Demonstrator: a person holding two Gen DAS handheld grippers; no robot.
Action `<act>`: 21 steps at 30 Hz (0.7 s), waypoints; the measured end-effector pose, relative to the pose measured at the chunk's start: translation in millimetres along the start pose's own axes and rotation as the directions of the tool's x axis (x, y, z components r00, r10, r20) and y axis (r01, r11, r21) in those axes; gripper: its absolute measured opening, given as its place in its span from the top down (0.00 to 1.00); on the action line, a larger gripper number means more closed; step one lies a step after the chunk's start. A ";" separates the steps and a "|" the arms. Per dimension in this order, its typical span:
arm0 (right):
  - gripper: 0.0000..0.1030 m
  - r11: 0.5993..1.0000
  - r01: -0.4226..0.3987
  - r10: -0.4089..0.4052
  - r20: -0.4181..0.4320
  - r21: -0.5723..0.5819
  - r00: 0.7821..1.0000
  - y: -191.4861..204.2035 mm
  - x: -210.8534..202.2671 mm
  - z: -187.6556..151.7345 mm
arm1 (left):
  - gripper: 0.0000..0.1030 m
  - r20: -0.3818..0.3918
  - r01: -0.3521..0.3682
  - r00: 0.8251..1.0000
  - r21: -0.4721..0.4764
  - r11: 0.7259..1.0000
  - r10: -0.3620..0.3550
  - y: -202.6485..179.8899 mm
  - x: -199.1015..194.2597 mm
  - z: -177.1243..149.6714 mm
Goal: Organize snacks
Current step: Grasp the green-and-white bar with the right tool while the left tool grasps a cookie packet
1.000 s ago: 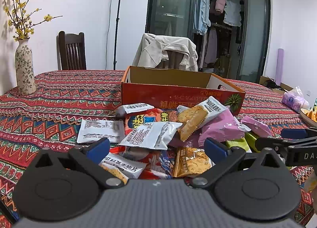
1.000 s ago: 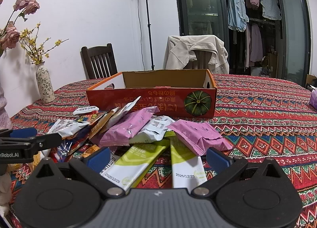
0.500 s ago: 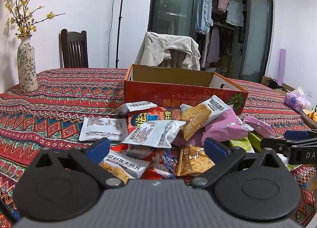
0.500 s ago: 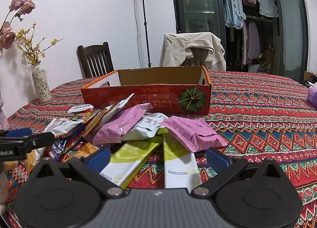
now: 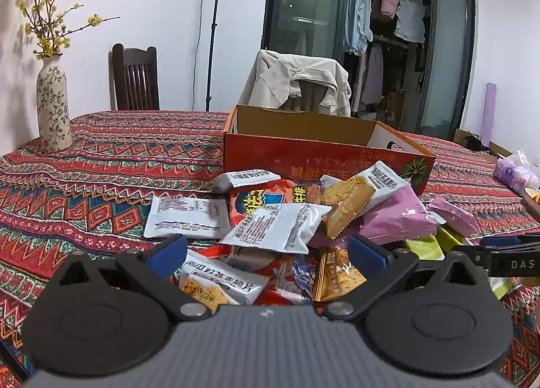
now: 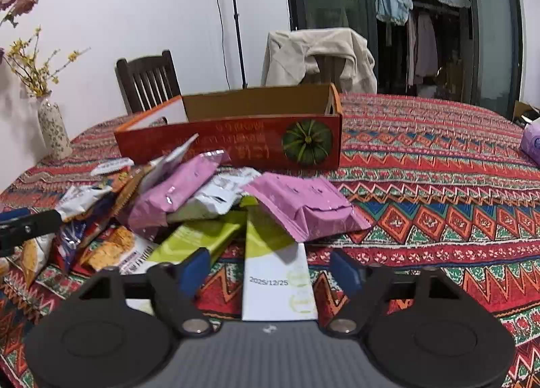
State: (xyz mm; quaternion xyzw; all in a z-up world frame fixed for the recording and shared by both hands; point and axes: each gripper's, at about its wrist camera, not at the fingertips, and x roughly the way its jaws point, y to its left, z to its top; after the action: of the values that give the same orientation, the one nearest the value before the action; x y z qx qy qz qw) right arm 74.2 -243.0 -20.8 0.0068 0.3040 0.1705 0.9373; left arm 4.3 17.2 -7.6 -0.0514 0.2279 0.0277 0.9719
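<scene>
Closing in since the earlier frames, the right tongs (image 6: 270, 269) have just been narrowing around a green-and-white packet (image 6: 276, 273), pads not yet touching. Behind the heap on the surface (image 6: 438, 192), the cardboard box (image 6: 236, 141) waits open-topped. Left tongs (image 5: 266, 249) hover apart over the snack pile (image 5: 287, 219).

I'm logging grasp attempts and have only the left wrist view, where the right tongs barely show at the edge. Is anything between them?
Observer: Yes. In the right wrist view a green-and-white packet lies between the right tongs. The jaws have just been closing, but the pads do not touch it yet.
Operator: Is that packet free to lift?
Observer: Not entirely. A pink packet lies over its far end.
</scene>
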 end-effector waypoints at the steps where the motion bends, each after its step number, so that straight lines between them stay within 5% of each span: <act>1: 0.35 1.000 -0.001 0.001 -0.008 -0.003 1.000 -0.4 2.2 0.6 | 0.00 -0.001 0.000 1.000 0.000 1.000 0.000 0.1 0.5 0.1; 15: 0.61 0.997 0.039 -0.042 -0.052 -0.064 0.998 5.6 22.5 3.3 | 0.00 -0.010 -0.013 1.000 -0.013 1.000 0.013 5.2 2.3 2.2; 21: 0.64 0.994 0.050 -0.053 -0.038 -0.093 0.998 8.2 18.1 0.3 | 0.00 -0.015 -0.021 1.000 -0.017 1.000 0.021 6.9 0.6 2.5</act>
State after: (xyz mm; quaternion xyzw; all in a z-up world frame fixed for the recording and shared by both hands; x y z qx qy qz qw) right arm 85.5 -229.4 -29.9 -0.0478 0.3145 0.1602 0.9344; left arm 5.4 24.4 -6.2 -0.0574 0.2355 0.0395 0.9694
